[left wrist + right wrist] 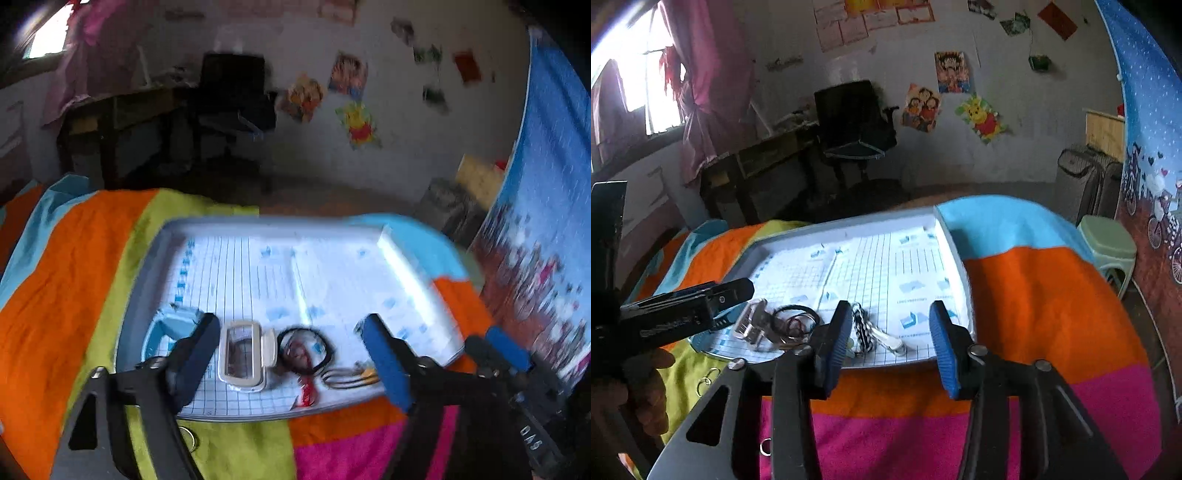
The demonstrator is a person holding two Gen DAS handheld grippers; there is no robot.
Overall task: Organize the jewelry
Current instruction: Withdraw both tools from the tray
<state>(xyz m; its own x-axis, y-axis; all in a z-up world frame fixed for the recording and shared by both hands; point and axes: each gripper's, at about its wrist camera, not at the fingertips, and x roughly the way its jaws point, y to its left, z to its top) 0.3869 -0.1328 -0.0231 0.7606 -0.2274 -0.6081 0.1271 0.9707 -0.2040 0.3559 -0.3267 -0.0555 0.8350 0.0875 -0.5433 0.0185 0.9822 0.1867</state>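
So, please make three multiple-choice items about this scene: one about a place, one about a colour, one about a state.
1. Where does the clear plastic case lie?
A. on the tray
B. on the chair
C. on the green stool

2. What colour are the pads of the right gripper?
A. red
B. blue
C. yellow

3. How do the jaws of the left gripper stand?
A. shut on the hair tie
B. shut on nothing
C. open, holding nothing

Answers:
1. A, the case rests on the gridded sheet inside the tray.
2. B, both pads show blue ribbed faces.
3. C, the fingers stand wide apart, with the case and the black hair tie lying untouched beyond them.
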